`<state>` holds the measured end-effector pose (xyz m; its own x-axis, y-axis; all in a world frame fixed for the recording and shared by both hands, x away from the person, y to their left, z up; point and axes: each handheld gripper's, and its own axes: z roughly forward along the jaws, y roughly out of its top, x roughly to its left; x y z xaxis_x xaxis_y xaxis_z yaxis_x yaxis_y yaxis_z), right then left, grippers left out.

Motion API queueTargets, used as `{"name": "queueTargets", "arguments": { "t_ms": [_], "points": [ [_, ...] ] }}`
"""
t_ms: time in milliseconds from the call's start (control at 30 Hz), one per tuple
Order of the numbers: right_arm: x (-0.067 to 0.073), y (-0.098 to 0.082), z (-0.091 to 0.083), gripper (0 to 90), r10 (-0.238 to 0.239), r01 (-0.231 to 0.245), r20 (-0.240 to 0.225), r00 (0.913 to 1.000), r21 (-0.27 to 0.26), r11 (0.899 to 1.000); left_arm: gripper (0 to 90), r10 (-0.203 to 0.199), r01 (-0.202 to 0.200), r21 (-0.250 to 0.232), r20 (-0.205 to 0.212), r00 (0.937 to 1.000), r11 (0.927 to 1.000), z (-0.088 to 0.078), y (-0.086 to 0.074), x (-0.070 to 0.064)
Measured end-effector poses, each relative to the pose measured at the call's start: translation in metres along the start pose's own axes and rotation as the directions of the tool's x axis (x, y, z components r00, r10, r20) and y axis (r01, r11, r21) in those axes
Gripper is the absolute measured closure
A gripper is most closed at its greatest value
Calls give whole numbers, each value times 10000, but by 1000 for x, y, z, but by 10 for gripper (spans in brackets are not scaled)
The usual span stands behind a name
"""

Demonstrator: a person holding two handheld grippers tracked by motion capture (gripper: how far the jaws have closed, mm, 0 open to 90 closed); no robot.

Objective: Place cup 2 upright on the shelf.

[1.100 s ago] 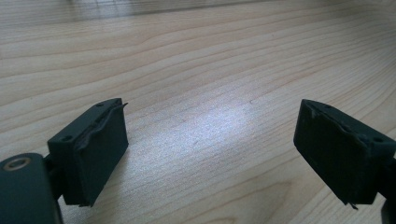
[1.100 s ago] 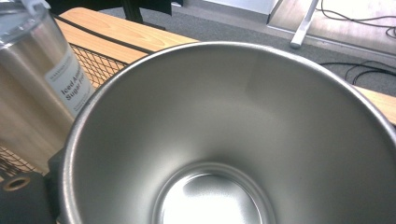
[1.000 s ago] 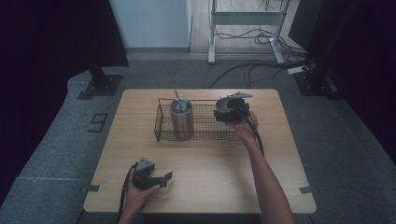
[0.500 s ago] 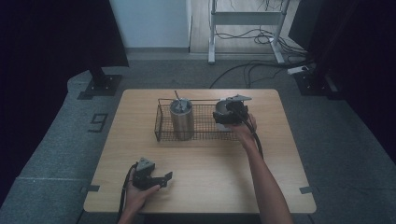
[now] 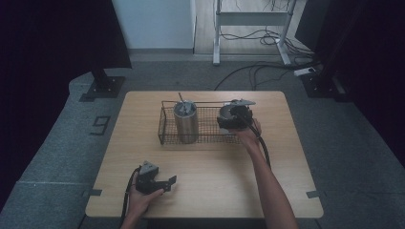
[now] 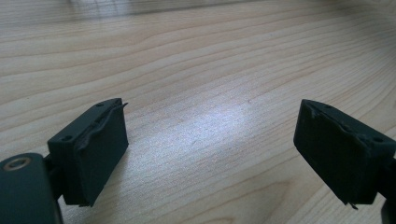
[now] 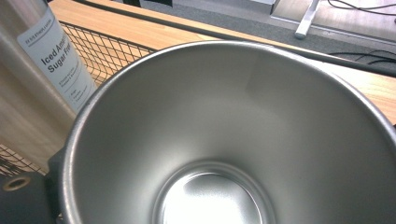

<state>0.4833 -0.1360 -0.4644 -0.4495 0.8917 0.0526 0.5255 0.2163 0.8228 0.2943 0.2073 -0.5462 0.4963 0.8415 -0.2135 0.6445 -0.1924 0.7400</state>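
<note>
Over right end of wire basket [image 5: 167, 136]: right gripper [image 5: 234, 116] with steel cup [image 7: 233, 140] close before its camera, open mouth facing lens; fingers hidden behind cup, grip cannot be told. Tall steel tumbler [image 5: 186, 121] with label stands upright inside basket, left of cup. Left gripper [image 5: 165, 182] low over near-left counter [image 5: 286, 157], fingers [image 6: 93, 149] spread wide, released, bare wood between.

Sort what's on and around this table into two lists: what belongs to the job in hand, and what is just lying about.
In the job:
- right gripper, at the basket
- steel cup, empty, right up against that gripper's camera
- wire basket
- labelled steel tumbler, upright in the basket

Lying about:
- left gripper, fingers apart over bare table
- floor cables
- stand base
</note>
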Motion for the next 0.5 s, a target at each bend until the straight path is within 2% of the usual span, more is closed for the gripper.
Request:
{"name": "queueTargets", "arguments": {
  "t_ms": [500],
  "points": [
    [0,-11,5,66,-183,180,166,9997,175,9997,100,5,-5,40,14,10000,10000,0,0,0]
  ]
}}
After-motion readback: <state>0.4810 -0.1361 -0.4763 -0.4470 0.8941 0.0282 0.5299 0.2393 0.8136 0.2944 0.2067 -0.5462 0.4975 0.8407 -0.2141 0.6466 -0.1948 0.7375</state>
